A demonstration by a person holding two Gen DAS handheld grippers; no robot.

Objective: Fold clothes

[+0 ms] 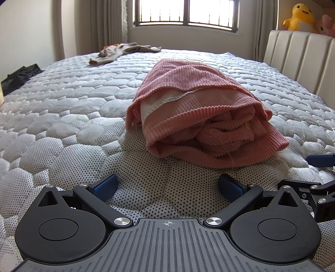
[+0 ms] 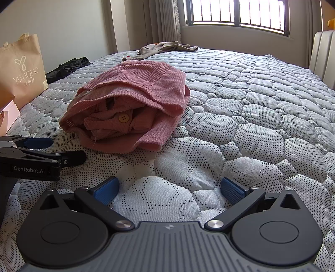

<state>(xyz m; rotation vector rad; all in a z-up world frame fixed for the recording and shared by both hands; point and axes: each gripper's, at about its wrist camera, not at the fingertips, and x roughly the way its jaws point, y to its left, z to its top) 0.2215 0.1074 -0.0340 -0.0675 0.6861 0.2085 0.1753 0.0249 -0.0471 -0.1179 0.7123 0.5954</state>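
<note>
pink corduroy garment (image 1: pixel 201 117) sits folded into a loose bundle on the quilted mattress (image 1: pixel 62 108), just ahead of both tools, centre of the bed's near half. in the right wrist view it's left of centre; a cream button (image 2: pixel 123 118) shows inside the open near end, so the inner layers are only tucked, not flat.

left gripper (image 1: pixel 167 184): jaws spread wide, nothing between the blue pads, low over the mattress, near the bundle's front edge but not touching it. right gripper (image 2: pixel 169 189): same, released and empty, off to the right of the bundle. the two tools are close side by side.

judgement: this piece looks done or nearly done. beige garment (image 1: pixel 127 50) lies unfolded at the far side near the window (image 1: pixel 184 12), black garment (image 1: pixel 21 75) at the far left edge, so those look like what's left.

risks:
- top flap is loose and overhanging. any brush from a finger reaching past would flip it open and undo the fold.
- reaching to the far beige piece goes straight over the bundle. drag would skew it.
- pads close to the quilt. closing low could pinch mattress fabric rather than cloth.
- black piece sits at the bed edge by the paper bag (image 2: pixel 21 69); a pull could slide it off.
</note>
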